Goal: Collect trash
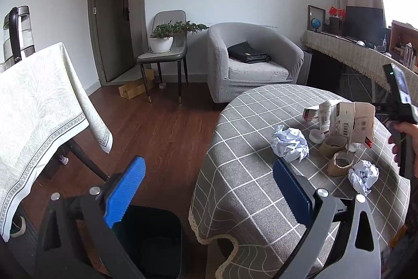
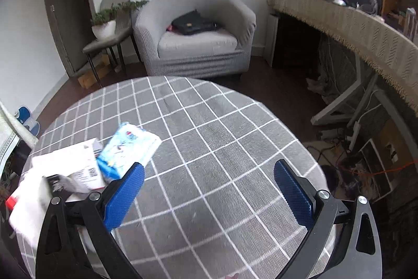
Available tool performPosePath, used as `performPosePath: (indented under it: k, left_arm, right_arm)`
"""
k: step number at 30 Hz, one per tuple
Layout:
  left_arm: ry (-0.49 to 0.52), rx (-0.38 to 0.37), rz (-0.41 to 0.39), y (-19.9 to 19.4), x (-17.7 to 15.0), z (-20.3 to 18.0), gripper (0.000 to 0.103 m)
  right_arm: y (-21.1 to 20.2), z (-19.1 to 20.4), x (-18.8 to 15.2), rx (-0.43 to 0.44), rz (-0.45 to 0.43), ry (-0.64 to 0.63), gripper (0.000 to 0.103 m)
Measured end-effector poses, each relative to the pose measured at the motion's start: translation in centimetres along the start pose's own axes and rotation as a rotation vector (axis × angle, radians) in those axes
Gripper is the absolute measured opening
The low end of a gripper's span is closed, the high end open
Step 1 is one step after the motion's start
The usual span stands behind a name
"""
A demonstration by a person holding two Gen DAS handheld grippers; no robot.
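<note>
The left gripper (image 1: 209,187) is held with its blue pads spread wide and nothing between them. Directly below it, partly hidden by the left finger, a black trash bin (image 1: 154,234) is seen on the wooden floor, just beside the draped edge of a round table covered in a grey checked tablecloth (image 1: 248,161). The trash is gathered on that table, ahead and to the right of the left gripper: a crumpled ball of white paper (image 1: 290,143) lies nearest, just beyond the right fingertip; a second crumpled ball (image 1: 363,174) lies further right; two brown tape cores (image 1: 339,164) stand between them, with a small white cap (image 1: 317,135) behind. A torn cardboard package (image 1: 347,122) is seen raised above the cores, close to a hand (image 1: 402,137) on the handle of the other gripper at the frame's right edge. The right gripper (image 2: 209,190) is likewise spread wide and empty over the tablecloth. To the left of its left finger a blue and white tissue pack (image 2: 128,151) lies on the cloth, touching a blurred white carton (image 2: 68,169) beside it.
</note>
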State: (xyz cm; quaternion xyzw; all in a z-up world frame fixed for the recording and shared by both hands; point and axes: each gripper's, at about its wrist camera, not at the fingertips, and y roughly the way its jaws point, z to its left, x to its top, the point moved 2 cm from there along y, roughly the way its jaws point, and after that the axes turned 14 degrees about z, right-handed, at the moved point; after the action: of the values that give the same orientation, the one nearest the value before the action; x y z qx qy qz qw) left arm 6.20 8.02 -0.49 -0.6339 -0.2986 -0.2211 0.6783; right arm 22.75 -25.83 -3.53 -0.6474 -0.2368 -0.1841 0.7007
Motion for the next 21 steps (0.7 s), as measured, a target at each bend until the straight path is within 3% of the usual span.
performPosePath:
  k: [4,8,12,15,21]
  left_arm:
    - [0.006,0.005,0.014,0.1,-0.3,0.3,0.100]
    - [-0.009,-0.012,0.027,0.0,-0.7,0.3,0.100]
    - [0.010,-0.007,0.032,-0.7,-1.7,-0.3,0.100]
    - [0.013,-0.004,0.033,-1.3,-2.7,-0.5,0.100]
    - [-0.011,-0.025,0.031,-2.7,-4.0,-0.7,0.100]
  right_arm:
    - [-7.1,2.2,-4.2,0.010,-0.134,-0.096,0.100]
    - [-10.7,5.9,-8.4,0.143,-0.218,-0.209,0.100]
    - [-11.3,8.7,-11.1,0.177,-0.205,-0.303,0.100]
    - [-12.0,9.2,-12.7,0.212,-0.205,-0.307,0.100]
    - [-12.8,8.9,-14.9,0.200,-0.207,-0.295,0.100]
